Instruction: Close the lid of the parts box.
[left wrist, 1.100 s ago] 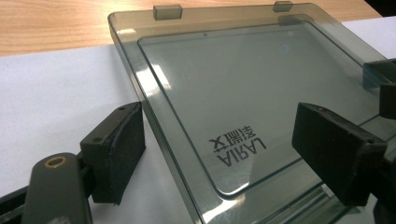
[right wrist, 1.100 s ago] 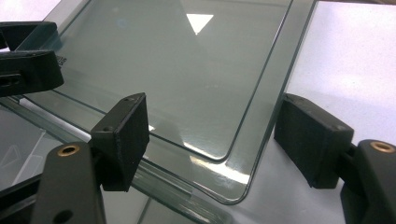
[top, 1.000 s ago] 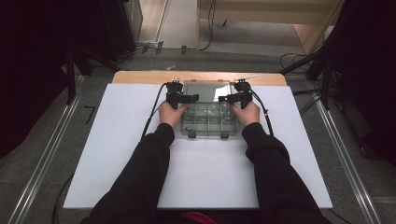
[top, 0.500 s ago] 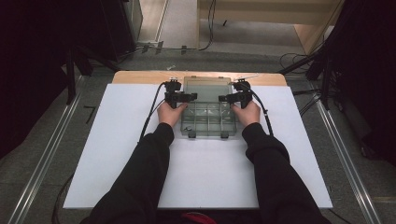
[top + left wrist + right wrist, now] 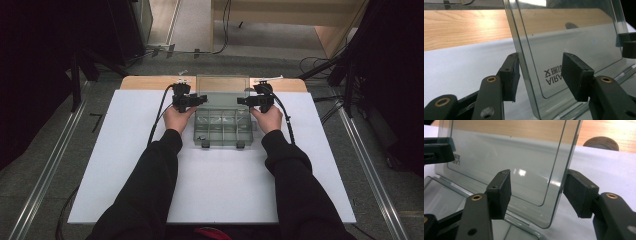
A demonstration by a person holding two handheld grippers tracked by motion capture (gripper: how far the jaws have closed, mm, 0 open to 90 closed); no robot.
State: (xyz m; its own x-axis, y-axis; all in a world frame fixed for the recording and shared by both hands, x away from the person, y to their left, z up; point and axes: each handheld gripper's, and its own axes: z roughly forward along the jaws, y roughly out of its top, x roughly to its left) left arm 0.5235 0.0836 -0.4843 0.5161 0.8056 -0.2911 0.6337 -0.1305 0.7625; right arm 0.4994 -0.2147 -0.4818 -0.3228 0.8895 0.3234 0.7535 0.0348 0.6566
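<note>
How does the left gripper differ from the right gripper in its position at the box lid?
The left gripper straddles the left edge of the clear lid; the right gripper straddles its right edge. The left gripper's outer pad touches the lid edge, while the right gripper's pads stand apart from it. Both are open around the raised lid.

The lid (image 5: pixel 574 47) I've got between my jaws is clear, glossy plastic, faintly grey-tinted, smooth, with bright glare patches and dark printed lettering. The box (image 5: pixel 220 125) under it is the same see-through plastic, with shiny dividers. My left gripper (image 5: pixel 541 77) has matt black rubbery pads, slightly grainy, on smooth black plastic arms with brass-coloured rivets. My right gripper (image 5: pixel 536 192) has the same matt pads, brass eyelets and a semi-gloss black body. The bench (image 5: pixel 125 165) top is a white, matt, smooth sheet; its far strip (image 5: pixel 461 27) is light varnished wood, with grain and a soft sheen. My sleeves (image 5: pixel 150 190) are black matt cloth.
</note>
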